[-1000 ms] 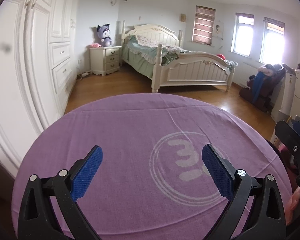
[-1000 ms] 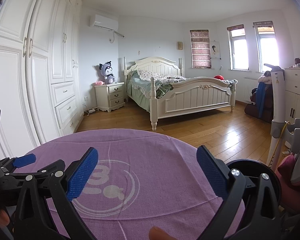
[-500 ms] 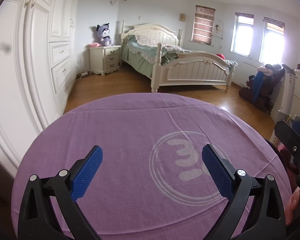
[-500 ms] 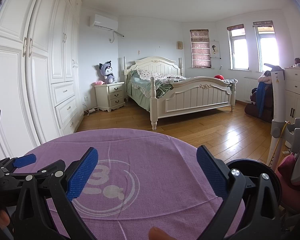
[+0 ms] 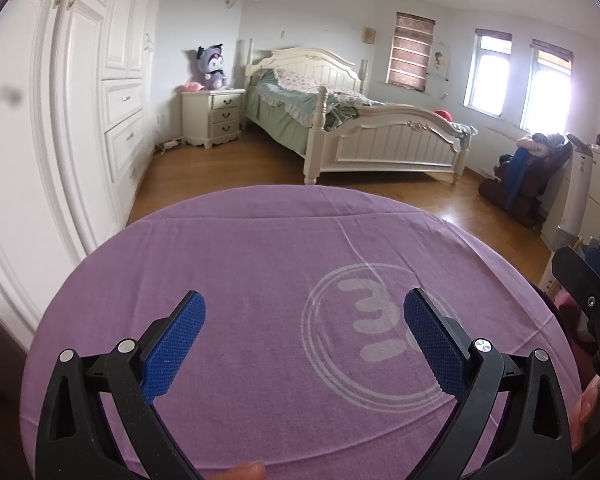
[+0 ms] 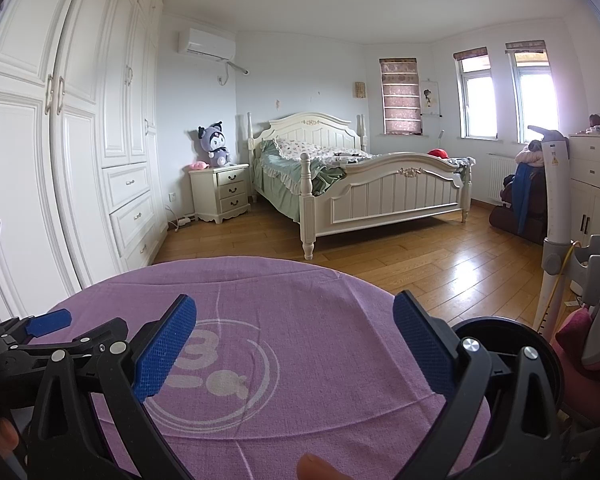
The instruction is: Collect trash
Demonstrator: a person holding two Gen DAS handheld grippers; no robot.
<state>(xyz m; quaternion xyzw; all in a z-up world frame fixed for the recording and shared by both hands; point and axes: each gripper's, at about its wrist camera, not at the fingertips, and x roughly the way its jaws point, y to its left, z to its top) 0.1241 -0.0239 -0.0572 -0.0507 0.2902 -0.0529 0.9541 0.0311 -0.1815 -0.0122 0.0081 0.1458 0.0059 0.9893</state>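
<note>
My left gripper (image 5: pixel 304 320) is open and empty above a round table with a purple cloth (image 5: pixel 240 264) bearing a white ring logo (image 5: pixel 364 320). My right gripper (image 6: pixel 294 320) is open and empty over the same cloth (image 6: pixel 320 312). No trash shows on the cloth in either view. A black round bin (image 6: pixel 512 344) stands by the table's right edge, partly hidden behind my right finger. The left gripper (image 6: pixel 48 322) shows at the left edge of the right wrist view, and the right gripper (image 5: pixel 592 280) shows at the right edge of the left wrist view.
White wardrobe (image 6: pixel 60 160) lines the left wall. A white bed (image 6: pixel 360 184) and nightstand (image 6: pixel 220 192) stand beyond on the wood floor (image 6: pixel 420 256). A pink chair (image 6: pixel 596 320) and white stand (image 6: pixel 552 240) are at the right.
</note>
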